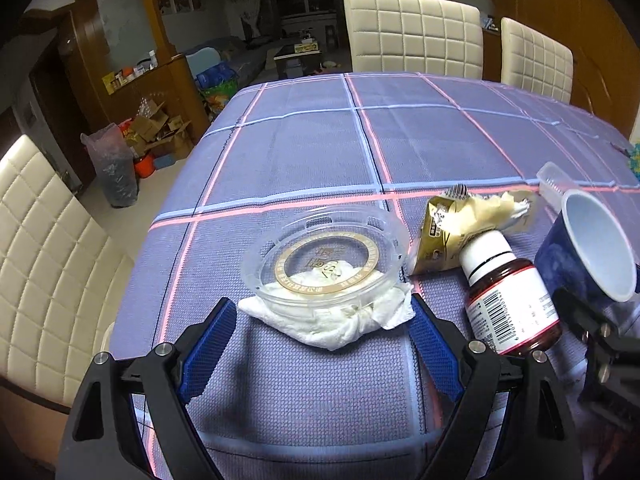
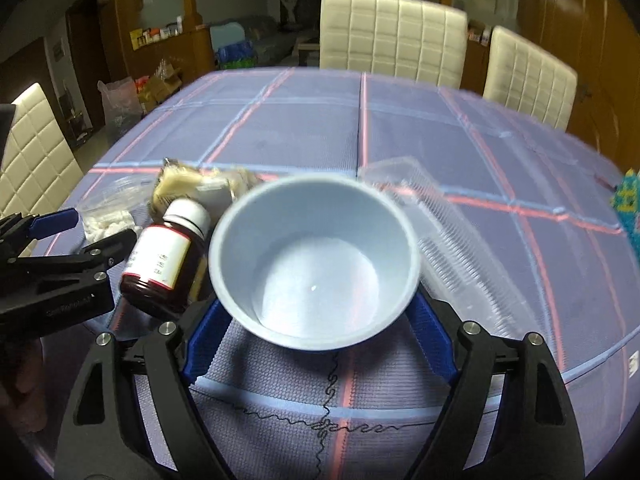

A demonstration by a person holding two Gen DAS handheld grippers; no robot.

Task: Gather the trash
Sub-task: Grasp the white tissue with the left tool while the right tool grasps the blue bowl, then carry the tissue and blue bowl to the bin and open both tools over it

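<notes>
A clear round plastic container [image 1: 326, 264] rests on a crumpled white tissue [image 1: 340, 324] on the checked tablecloth. My left gripper [image 1: 322, 308] stands open, its blue pads flanking the tissue's edges. To the right lie a gold wrapper with crumpled paper [image 1: 460, 228] and a brown bottle with a white cap [image 1: 508, 300]. My right gripper [image 2: 318, 316] is shut on a blue paper cup [image 2: 314, 264], which is tilted with its mouth toward the camera. The cup [image 1: 592, 248] hangs just right of the bottle [image 2: 164, 256]. The left gripper's fingers [image 2: 60, 220] show at the left edge.
A clear plastic box [image 2: 440, 220] lies behind the cup. Cream quilted chairs [image 1: 412, 36] stand at the far side and one [image 1: 44, 264] at the left. A colourful object [image 2: 628, 200] sits at the right table edge. Bags and cardboard [image 1: 152, 136] crowd the floor at left.
</notes>
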